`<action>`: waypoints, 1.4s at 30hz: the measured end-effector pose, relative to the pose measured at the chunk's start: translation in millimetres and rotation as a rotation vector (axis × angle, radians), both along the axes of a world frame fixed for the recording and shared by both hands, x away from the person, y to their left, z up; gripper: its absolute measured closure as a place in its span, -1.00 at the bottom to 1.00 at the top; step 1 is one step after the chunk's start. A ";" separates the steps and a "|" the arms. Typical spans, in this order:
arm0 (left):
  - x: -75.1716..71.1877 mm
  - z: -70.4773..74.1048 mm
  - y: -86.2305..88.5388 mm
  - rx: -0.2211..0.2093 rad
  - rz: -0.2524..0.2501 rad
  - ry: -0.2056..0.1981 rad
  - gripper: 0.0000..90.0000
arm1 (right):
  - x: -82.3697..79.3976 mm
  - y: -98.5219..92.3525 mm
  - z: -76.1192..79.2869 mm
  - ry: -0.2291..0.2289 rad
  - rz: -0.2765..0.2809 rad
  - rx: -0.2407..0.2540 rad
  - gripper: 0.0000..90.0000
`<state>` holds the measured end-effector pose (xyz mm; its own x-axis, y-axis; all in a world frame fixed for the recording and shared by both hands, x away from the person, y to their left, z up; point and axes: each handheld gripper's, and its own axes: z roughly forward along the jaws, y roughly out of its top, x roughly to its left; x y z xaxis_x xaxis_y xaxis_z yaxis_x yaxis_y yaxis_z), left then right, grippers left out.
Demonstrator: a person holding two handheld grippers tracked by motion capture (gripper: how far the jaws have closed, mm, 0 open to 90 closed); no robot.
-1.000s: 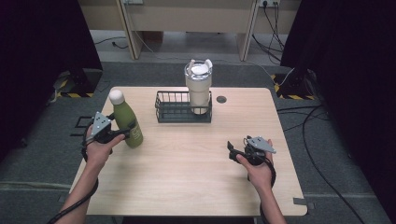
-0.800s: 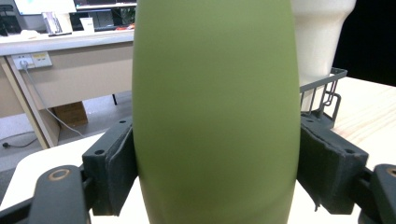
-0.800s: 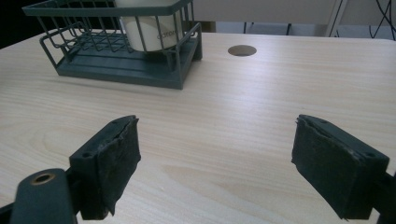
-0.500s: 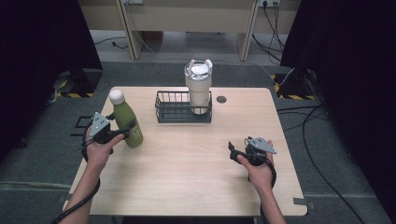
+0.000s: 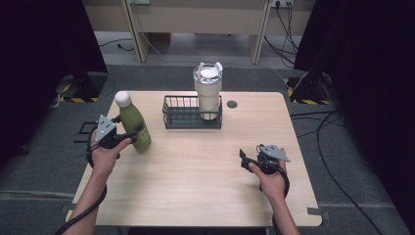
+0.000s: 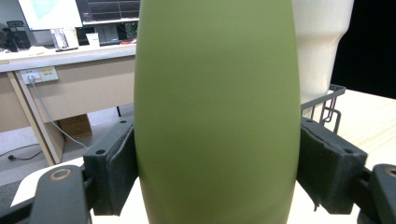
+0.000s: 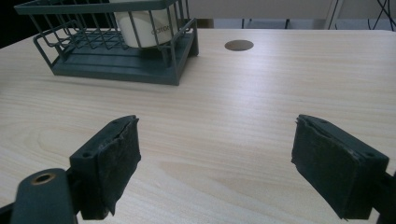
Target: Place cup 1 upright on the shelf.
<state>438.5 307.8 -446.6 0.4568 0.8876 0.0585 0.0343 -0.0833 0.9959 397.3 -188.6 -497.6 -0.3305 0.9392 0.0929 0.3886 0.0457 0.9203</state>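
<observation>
A green bottle (image 5: pixel 132 123) with a white cap stands at the table's left side, and my left gripper (image 5: pixel 134 135) is shut on its lower body. In the left gripper view the bottle (image 6: pixel 217 112) sits between both pads (image 6: pixel 122 172), which press on its sides. My right gripper (image 5: pixel 244 159) rests low over the wooden table (image 5: pixel 195 191) at the right front. In the right gripper view its pads (image 7: pixel 116 158) stand wide apart with nothing between them, so the right gripper (image 7: pixel 217 168) is open.
A dark wire basket (image 5: pixel 180 119) stands at the back centre with a cream tumbler (image 5: pixel 208 90) in its right end; both also show in the right gripper view, basket (image 7: pixel 116 65) and tumbler (image 7: pixel 140 28). A round grommet hole (image 5: pixel 232 104) lies right of the basket.
</observation>
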 end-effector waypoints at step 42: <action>19.5 50.0 -34.4 -0.030 -0.060 -0.079 -0.53 | -1.2 0.5 -5.4 0.005 0.020 0.006 -0.66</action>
<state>458.0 273.4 -396.6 0.5041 0.8608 0.0705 -0.0490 -0.0530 0.9974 396.1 -188.0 -503.0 -0.3485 0.9319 0.1004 0.3925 0.0479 0.9185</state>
